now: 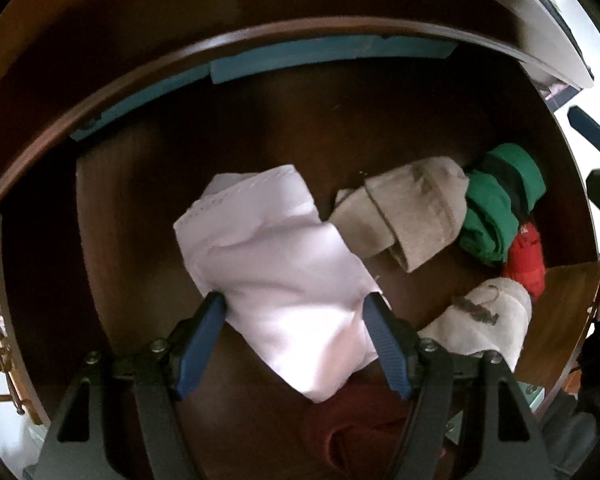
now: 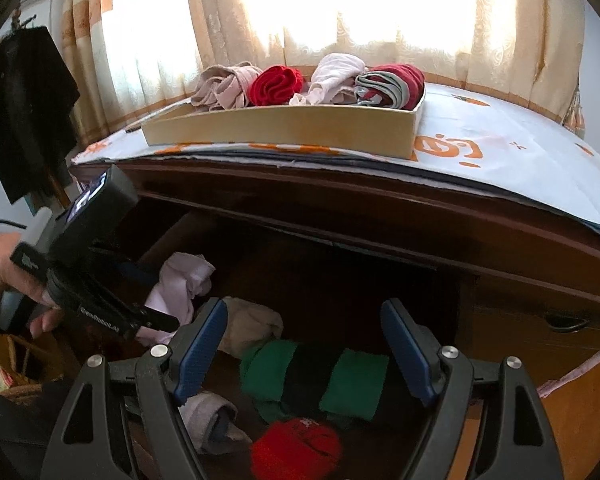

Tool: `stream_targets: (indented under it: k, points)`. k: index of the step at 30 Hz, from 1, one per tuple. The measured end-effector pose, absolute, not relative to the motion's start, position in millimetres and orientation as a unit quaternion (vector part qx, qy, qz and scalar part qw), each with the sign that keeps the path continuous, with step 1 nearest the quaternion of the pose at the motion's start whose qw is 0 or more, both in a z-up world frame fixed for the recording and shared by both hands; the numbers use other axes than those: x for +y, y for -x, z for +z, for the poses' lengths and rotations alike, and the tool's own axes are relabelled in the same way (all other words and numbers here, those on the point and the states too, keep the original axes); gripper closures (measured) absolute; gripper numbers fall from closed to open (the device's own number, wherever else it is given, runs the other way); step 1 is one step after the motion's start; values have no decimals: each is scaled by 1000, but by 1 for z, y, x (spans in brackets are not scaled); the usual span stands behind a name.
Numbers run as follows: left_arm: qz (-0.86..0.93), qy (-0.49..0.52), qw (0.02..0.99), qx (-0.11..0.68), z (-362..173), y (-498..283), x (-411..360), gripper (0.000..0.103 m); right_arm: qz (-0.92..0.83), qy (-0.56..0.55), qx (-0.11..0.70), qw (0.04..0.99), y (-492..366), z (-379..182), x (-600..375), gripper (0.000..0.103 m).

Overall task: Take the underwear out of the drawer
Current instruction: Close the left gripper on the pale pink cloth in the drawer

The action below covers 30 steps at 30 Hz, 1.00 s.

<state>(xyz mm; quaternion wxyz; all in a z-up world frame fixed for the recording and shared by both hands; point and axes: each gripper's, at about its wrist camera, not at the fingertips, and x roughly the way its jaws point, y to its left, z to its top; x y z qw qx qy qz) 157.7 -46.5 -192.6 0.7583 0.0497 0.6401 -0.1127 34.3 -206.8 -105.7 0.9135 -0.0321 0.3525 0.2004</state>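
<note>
A pale pink folded underwear [image 1: 276, 264] lies on the brown floor of the open drawer [image 1: 340, 128]. My left gripper [image 1: 294, 304] points down over it, open, one blue finger on each side of the cloth's near part. In the right wrist view, a hand holds that left gripper [image 2: 156, 296] at the drawer's left end over the same pink piece [image 2: 180, 284]. My right gripper [image 2: 304, 308] hangs open above the drawer [image 2: 300, 272] with nothing between its fingers. Below it lies a green and black garment [image 2: 312, 376].
The drawer also holds a beige roll [image 1: 412, 208], the green and black garment [image 1: 496, 204], a red piece [image 1: 526, 260], a white roll [image 1: 484, 320] and a dark red piece [image 1: 352, 420]. On the dresser top stands a cardboard box [image 2: 280, 128] with several rolled garments. Dark clothing [image 2: 20, 112] hangs at left.
</note>
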Motion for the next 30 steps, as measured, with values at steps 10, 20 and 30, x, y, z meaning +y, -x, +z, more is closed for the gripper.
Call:
stream_targets:
  k: [10, 20, 30]
  points:
    - [-120, -38, 735, 667, -216, -176, -40, 28, 196, 45, 345, 917, -33, -105, -204, 22]
    - [-118, -32, 728, 675, -222, -182, -23, 27, 187, 44, 335, 923, -33, -101, -210, 22]
    - [-118, -28, 716, 687, -224, -184, -33, 24, 191, 61, 336, 920, -34, -100, -205, 20]
